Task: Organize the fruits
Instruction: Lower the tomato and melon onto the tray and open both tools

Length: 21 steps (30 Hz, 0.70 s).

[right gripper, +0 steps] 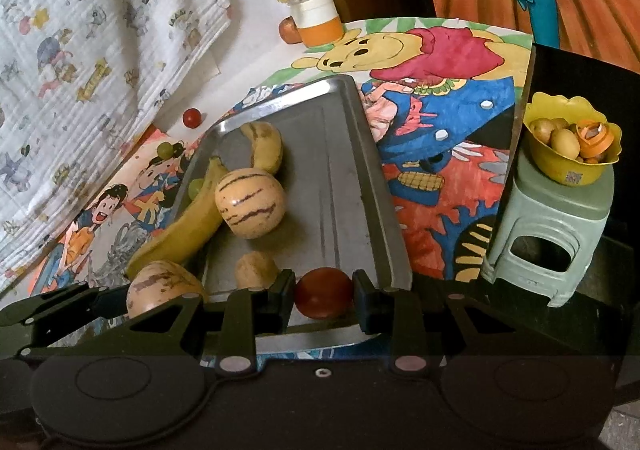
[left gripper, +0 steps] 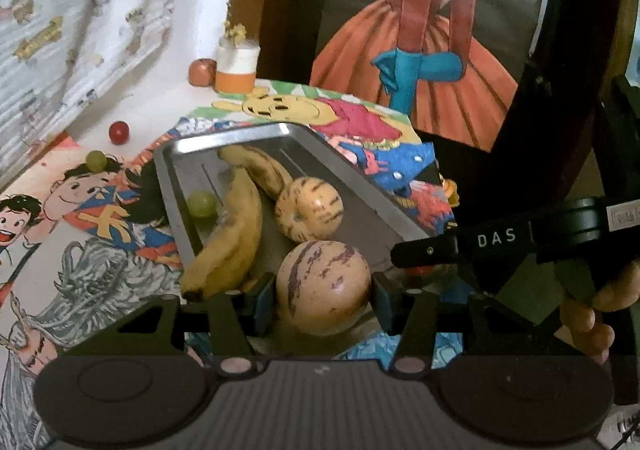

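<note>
A metal tray (left gripper: 182, 234) (right gripper: 372, 186) lies on cartoon drawings and holds two bananas (left gripper: 236, 234) (right gripper: 188, 226), a striped pepino melon (left gripper: 310, 208) (right gripper: 250, 202), a green grape (left gripper: 202, 204) and a small tan fruit (right gripper: 256, 268). My left gripper (left gripper: 323, 296) is shut on a second striped melon (left gripper: 323, 286) (right gripper: 160, 288) at the tray's near end. My right gripper (right gripper: 324, 296) is shut on a red tomato (right gripper: 324, 292) over the tray's near edge; it also shows in the left wrist view (left gripper: 424, 252).
A red cherry tomato (left gripper: 119, 132) (right gripper: 191, 117) and a green grape (left gripper: 96, 161) (right gripper: 165, 149) lie on the table left of the tray. An orange-white jar (right gripper: 318, 16) and a small apple (left gripper: 202, 72) stand behind. A yellow bowl (right gripper: 572, 166) of fruit sits on a green stool (right gripper: 548, 234).
</note>
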Available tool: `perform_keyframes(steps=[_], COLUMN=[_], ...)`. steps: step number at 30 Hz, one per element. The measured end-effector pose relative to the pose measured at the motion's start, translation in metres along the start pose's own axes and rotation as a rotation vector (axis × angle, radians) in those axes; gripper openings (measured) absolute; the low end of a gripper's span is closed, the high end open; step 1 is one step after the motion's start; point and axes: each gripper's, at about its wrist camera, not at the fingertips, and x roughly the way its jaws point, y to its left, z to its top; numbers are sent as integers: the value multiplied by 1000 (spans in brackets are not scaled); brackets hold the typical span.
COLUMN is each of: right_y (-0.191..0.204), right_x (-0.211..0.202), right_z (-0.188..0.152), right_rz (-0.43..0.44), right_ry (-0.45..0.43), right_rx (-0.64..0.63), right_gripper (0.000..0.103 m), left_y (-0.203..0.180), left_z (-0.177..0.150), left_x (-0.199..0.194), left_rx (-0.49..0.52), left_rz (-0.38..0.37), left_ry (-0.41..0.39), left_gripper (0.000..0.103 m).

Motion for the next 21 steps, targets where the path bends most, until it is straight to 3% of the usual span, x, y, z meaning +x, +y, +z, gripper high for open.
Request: perform_keyframes(steps=[7, 21], right_y=[2, 3], right_x=[-1, -7], right_z=[-7, -13], right_rz=[-10, -2], right_ry=[-24, -60], right_rx=[-36, -19], right_gripper=[33, 35], left_y=[1, 10], left_z=[-2, -5], left_x=[7, 4], left_rx=[-6, -48], left_rz=[-1, -28], left_ry=[44, 36], left_gripper=[55, 54])
